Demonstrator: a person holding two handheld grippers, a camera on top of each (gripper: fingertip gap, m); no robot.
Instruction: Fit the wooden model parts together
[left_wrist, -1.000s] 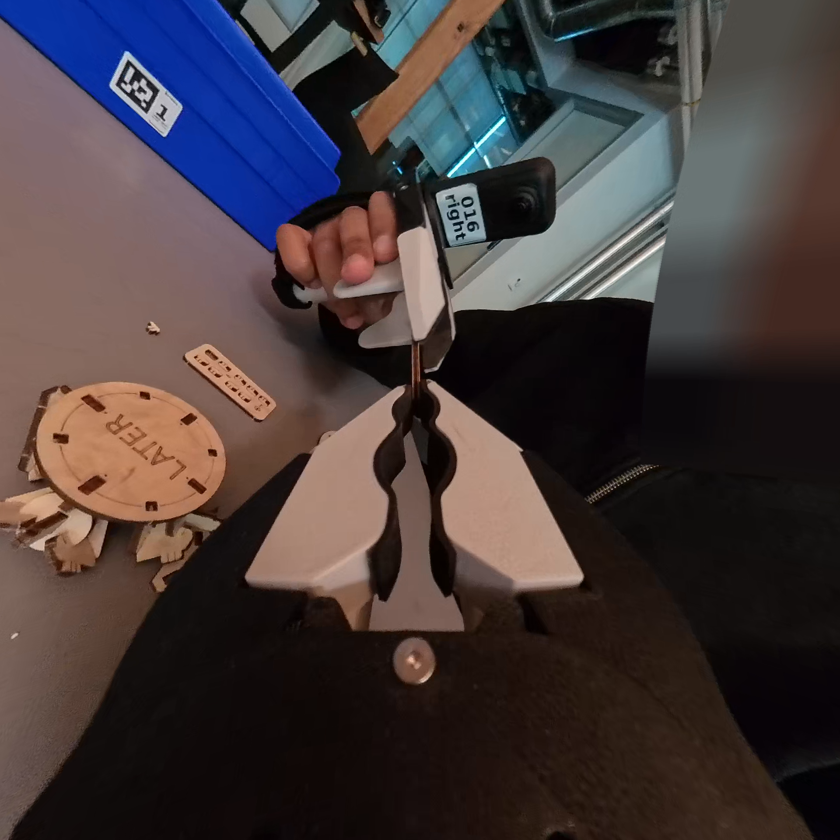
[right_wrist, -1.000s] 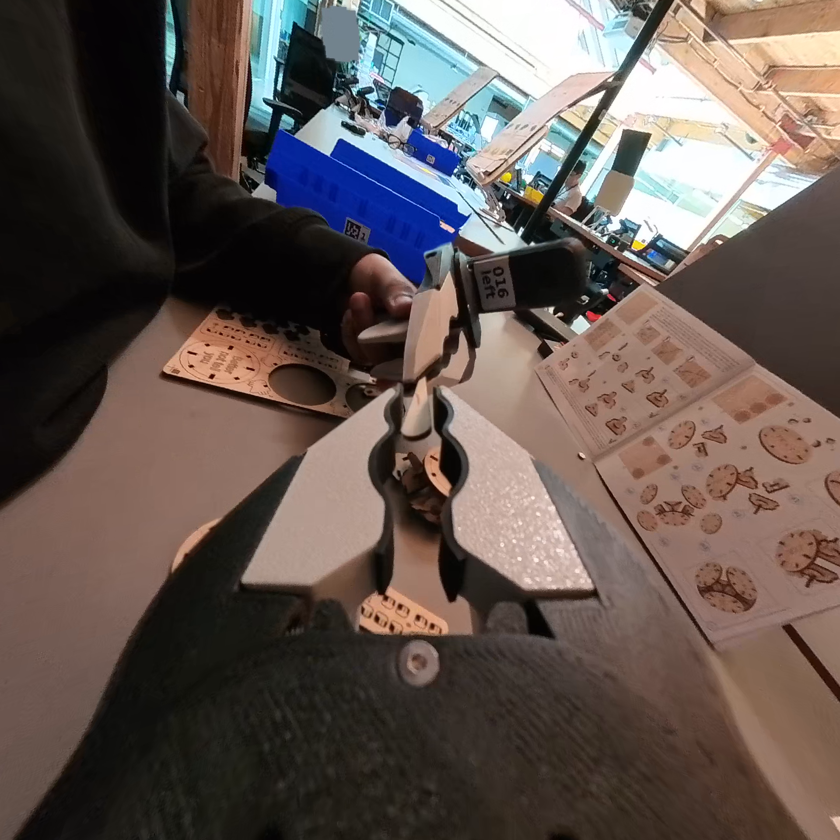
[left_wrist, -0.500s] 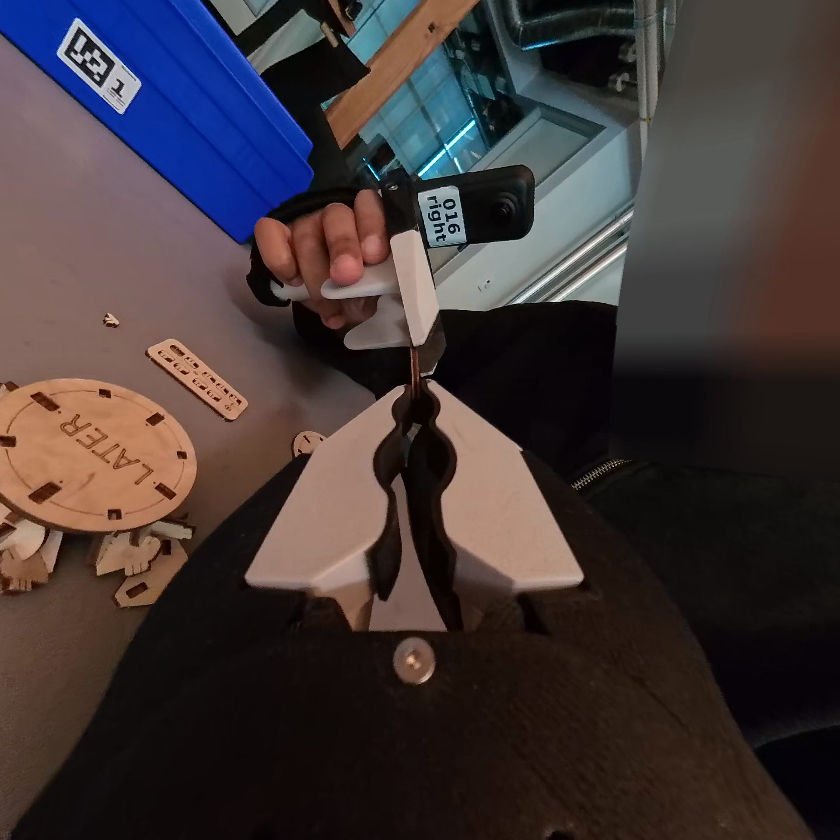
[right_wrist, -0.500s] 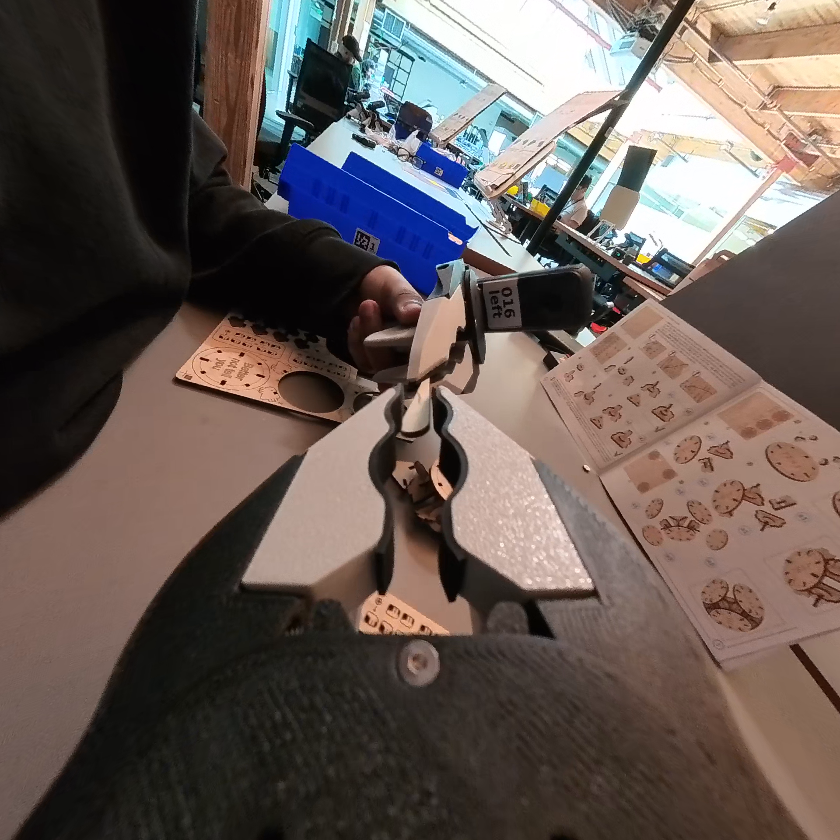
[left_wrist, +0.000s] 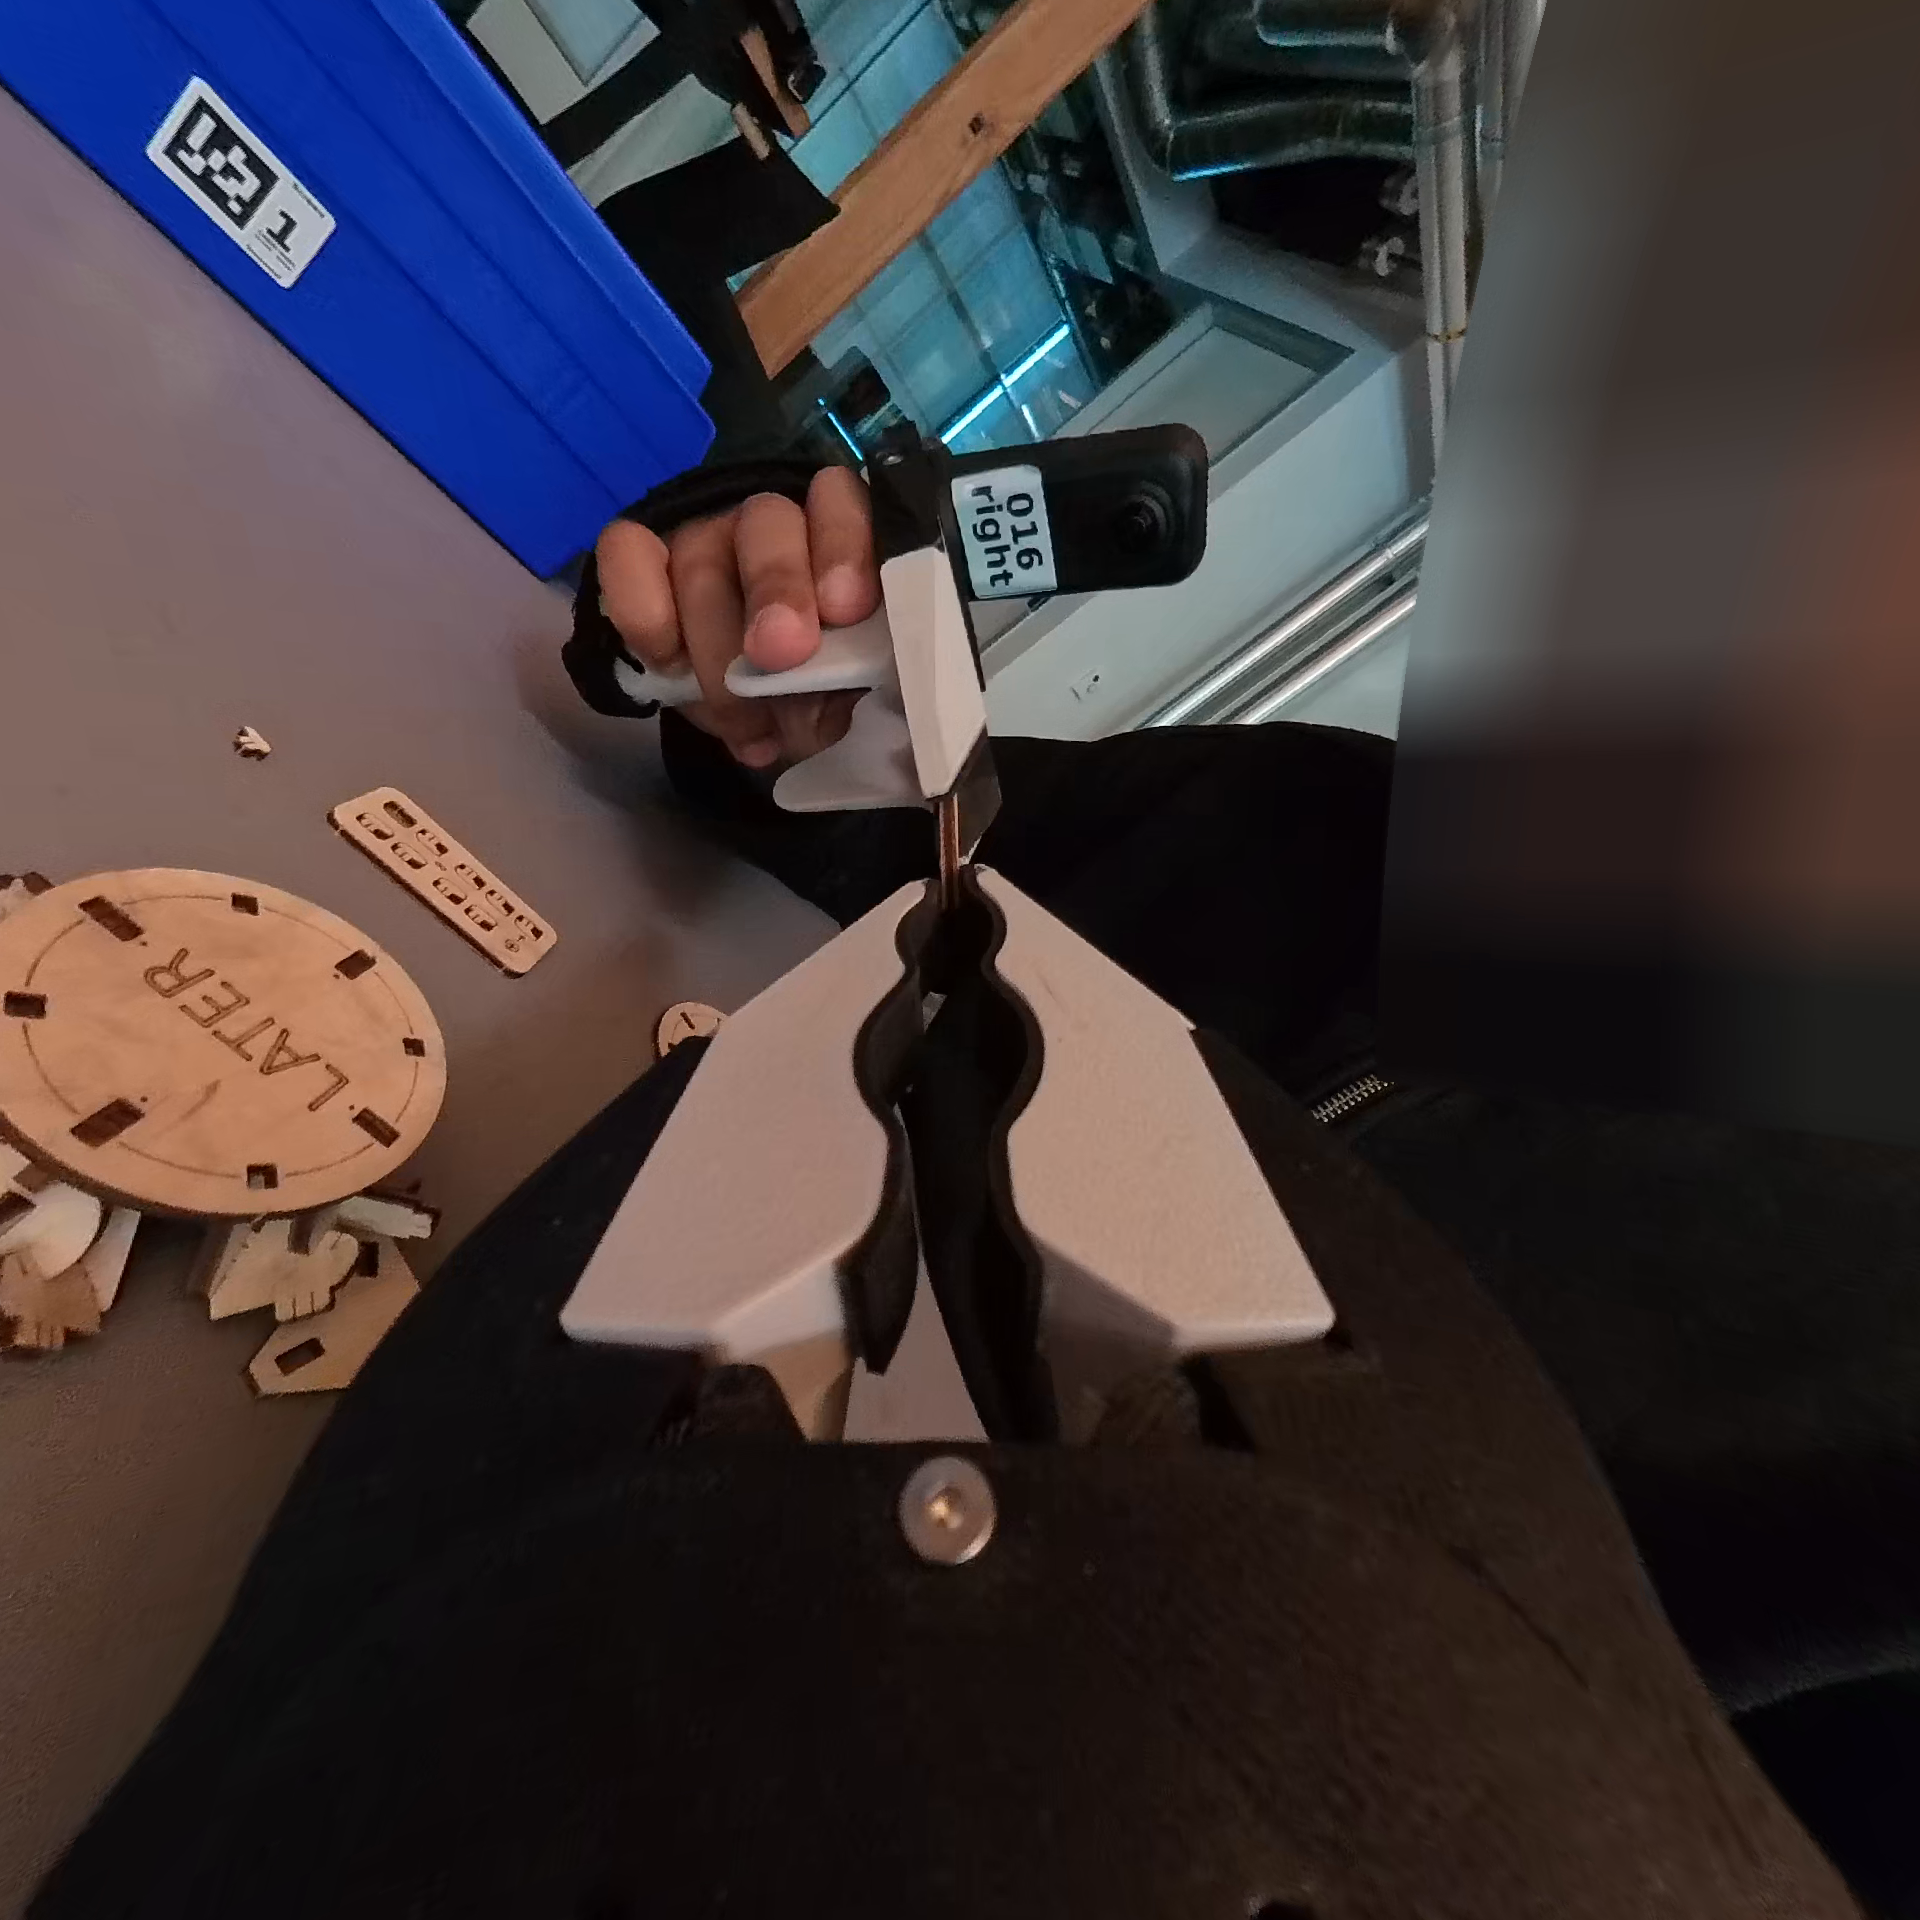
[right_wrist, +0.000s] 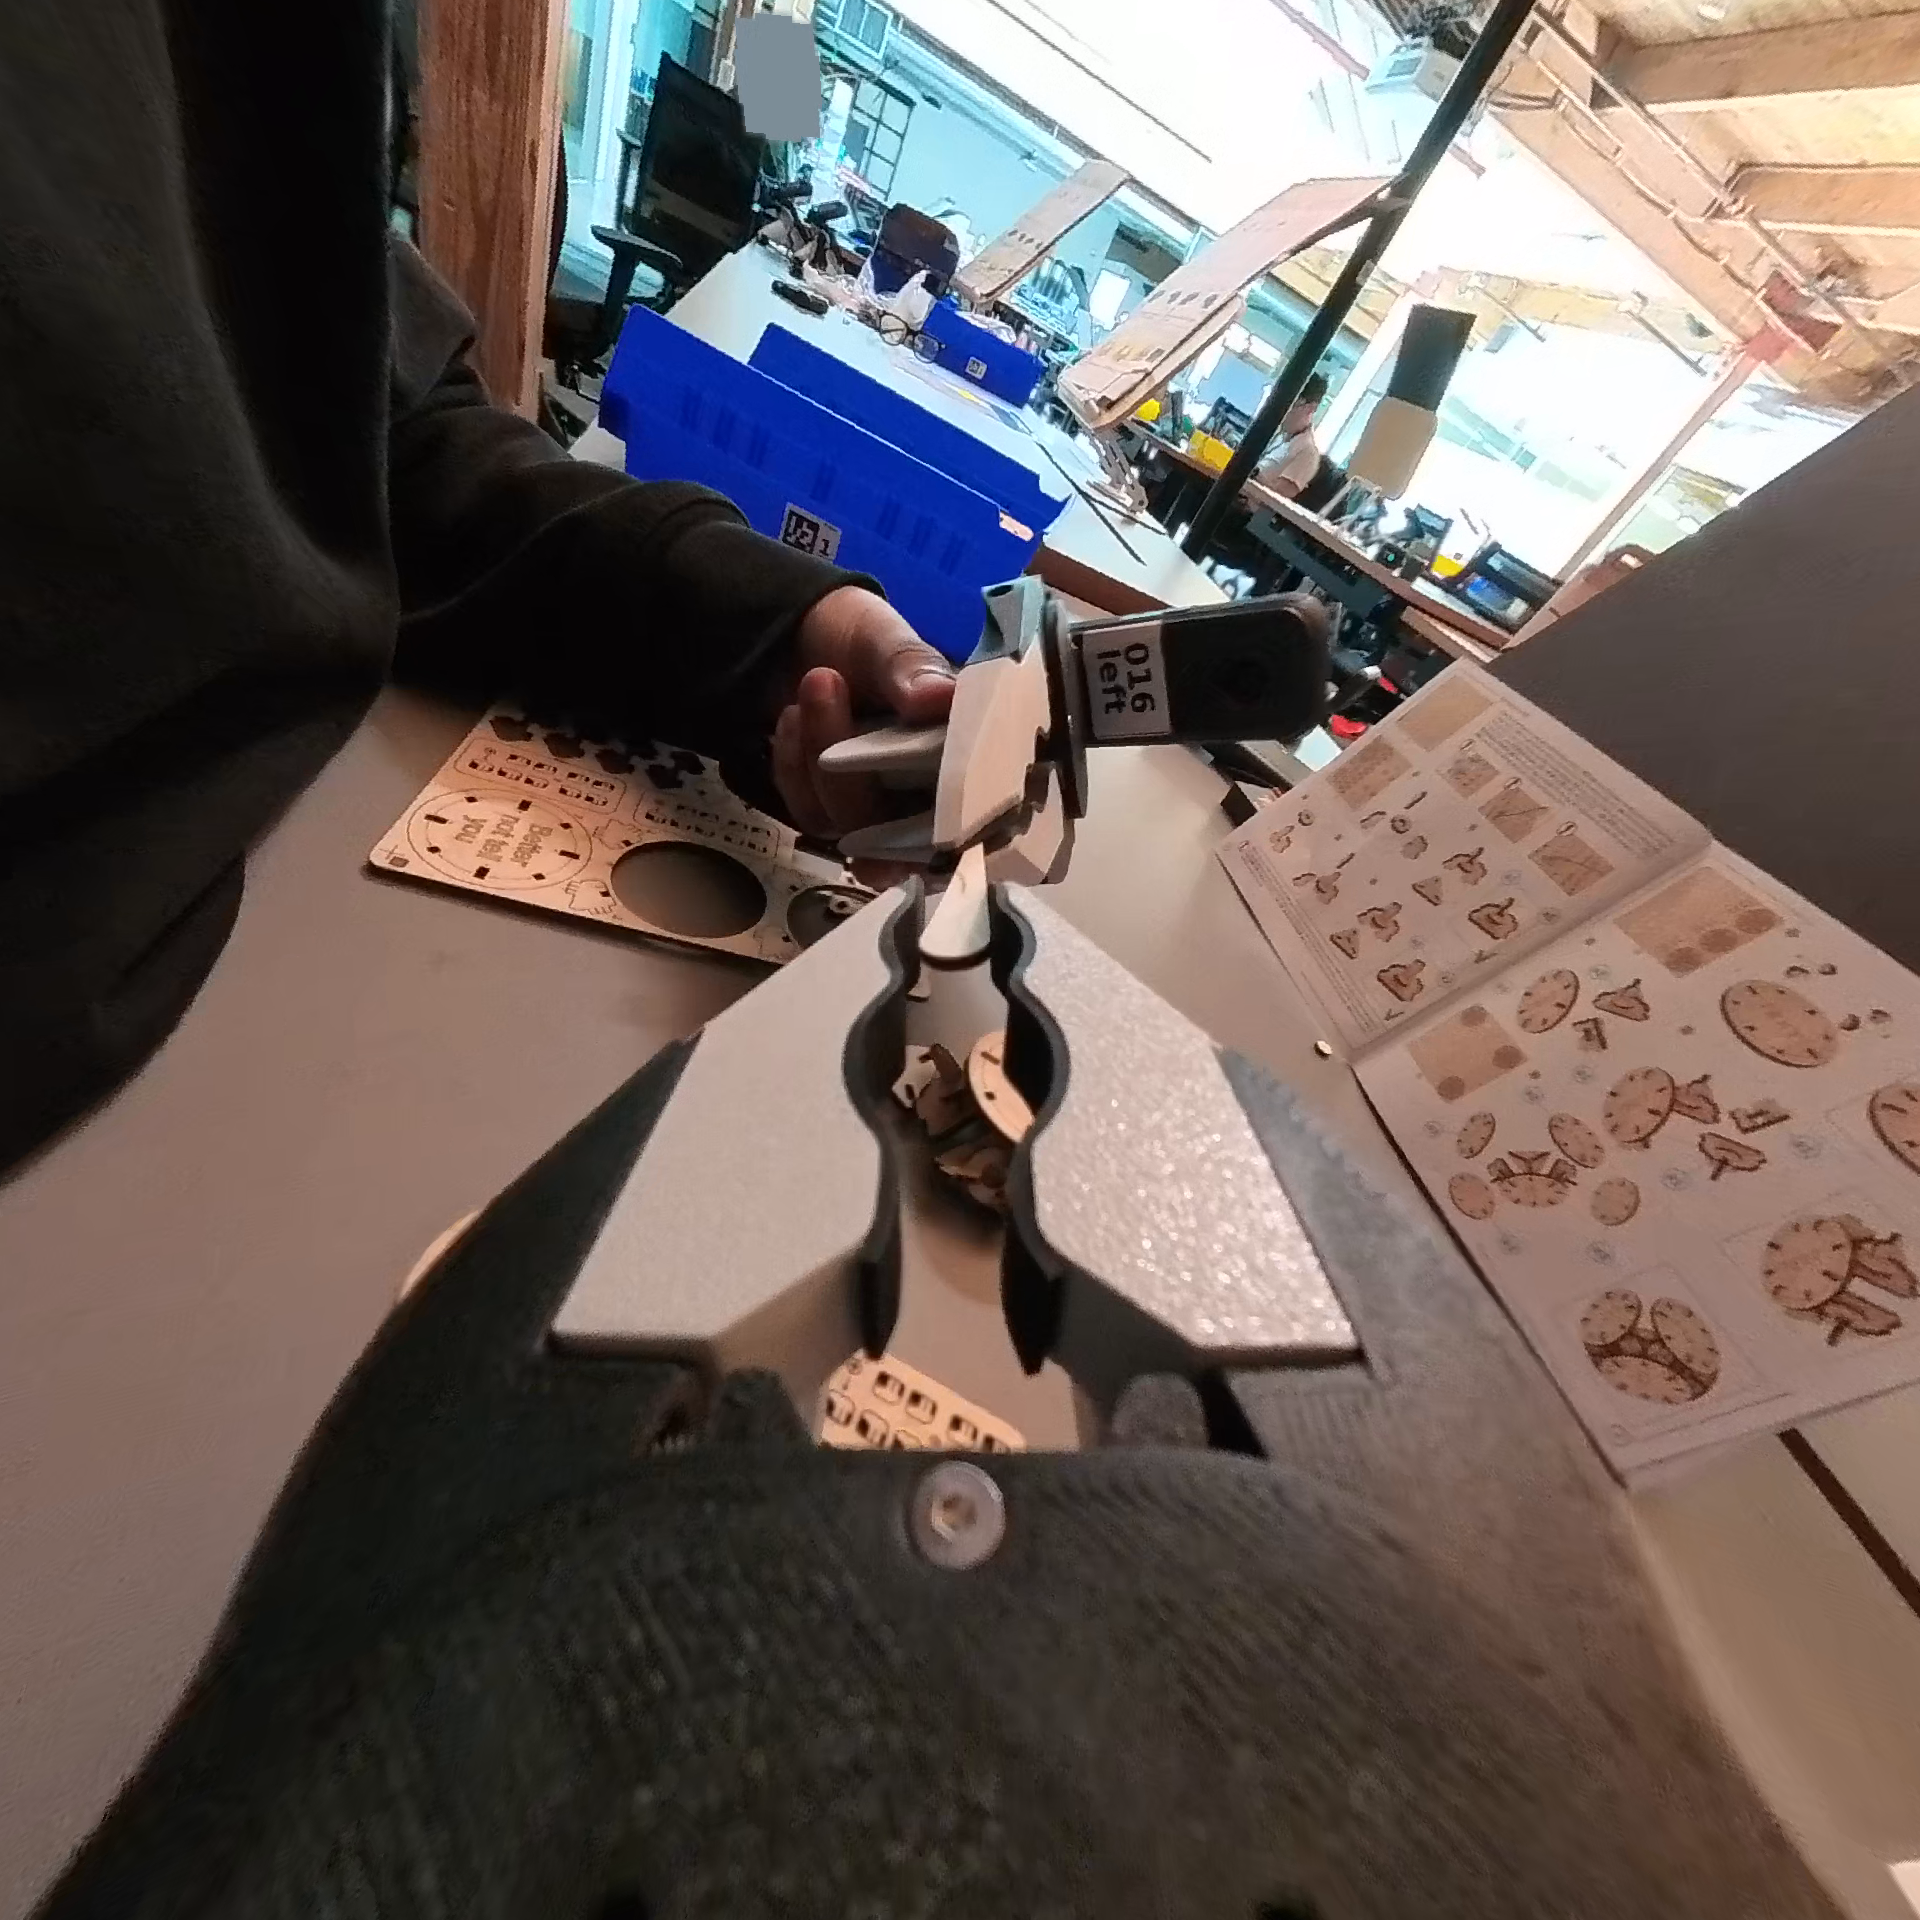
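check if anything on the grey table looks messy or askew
Yes: the round engraved wooden disc rests tilted on a loose heap of small wooden cut-out pieces, not flat on the grey table.

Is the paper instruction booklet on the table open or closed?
Open. In the right wrist view the booklet lies flat on the table, spread at its middle fold, with two printed pages of wooden-part drawings facing up.

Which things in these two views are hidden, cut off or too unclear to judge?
- Wooden disc, left wrist view: cut off by the left edge.
- Pile of wooden parts, right wrist view: mostly hidden behind the right hand-held gripper.
- Instruction booklet, right wrist view: cut off by the right edge.
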